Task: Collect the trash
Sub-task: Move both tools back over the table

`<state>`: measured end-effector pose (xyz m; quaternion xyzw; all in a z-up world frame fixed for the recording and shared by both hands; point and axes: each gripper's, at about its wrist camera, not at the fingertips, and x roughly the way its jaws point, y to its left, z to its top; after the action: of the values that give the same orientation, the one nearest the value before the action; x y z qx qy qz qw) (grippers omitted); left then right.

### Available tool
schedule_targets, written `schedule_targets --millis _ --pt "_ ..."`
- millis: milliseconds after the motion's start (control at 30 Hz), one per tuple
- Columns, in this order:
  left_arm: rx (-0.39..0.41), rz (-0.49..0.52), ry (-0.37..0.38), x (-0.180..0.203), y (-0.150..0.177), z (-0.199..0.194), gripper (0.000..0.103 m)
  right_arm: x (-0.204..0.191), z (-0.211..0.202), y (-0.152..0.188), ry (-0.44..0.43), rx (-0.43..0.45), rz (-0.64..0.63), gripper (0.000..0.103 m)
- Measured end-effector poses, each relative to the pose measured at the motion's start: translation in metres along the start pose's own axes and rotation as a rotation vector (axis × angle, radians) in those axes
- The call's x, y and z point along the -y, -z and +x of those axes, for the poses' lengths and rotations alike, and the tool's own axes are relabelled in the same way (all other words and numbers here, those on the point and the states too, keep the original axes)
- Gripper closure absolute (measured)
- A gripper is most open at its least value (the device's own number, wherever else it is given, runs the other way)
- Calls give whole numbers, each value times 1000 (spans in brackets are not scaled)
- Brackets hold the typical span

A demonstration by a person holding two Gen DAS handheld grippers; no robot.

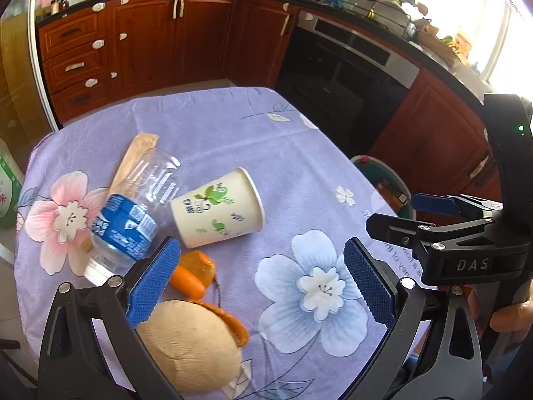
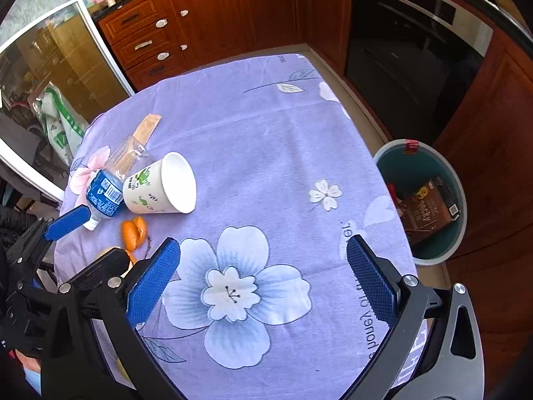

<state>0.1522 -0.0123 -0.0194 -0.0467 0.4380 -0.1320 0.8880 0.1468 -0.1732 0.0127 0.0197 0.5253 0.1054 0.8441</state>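
A paper cup point(image 1: 216, 206) point(image 2: 160, 186) with green prints lies on its side on the purple floral tablecloth point(image 1: 233, 126) point(image 2: 266, 116). A clear plastic bottle point(image 1: 130, 213) point(image 2: 103, 193) with a blue label rests against it. Under the bottle lies a tan paper sleeve point(image 1: 133, 160) point(image 2: 146, 130). Orange peel point(image 1: 193, 273) point(image 2: 135, 230) and a round tan husk-like lump point(image 1: 190, 346) sit nearer. My left gripper point(image 1: 263, 283) point(image 2: 86, 243) hovers open beside the peel. My right gripper point(image 2: 263, 280) point(image 1: 403, 216) is open over a printed flower, holding nothing.
A round bin point(image 2: 429, 200) point(image 1: 383, 173) stands on the floor past the table's right edge, with a brown snack box point(image 2: 426, 210) inside. Wooden cabinets point(image 2: 200, 16) and a dark oven point(image 2: 409, 50) line the far side. A green-white bag point(image 2: 56, 126) sits left.
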Motion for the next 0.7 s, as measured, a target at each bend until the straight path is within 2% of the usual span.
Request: schedule_targets --millis 367,467,567,700 --pt "30 7 -116 -74 17 -23 4 -64 33 -3 -18 -34 -124 7" --pt "50 -4 -117 -99 22 -28 4 -72 40 -7 -48 -43 -117 7" --pt "37 -29 -131 -125 26 -24 4 -81 47 -10 -75 -51 -118 7" --pt "19 -57 -111 -149 27 -17 4 -91 57 -12 -93 -70 -132 7"
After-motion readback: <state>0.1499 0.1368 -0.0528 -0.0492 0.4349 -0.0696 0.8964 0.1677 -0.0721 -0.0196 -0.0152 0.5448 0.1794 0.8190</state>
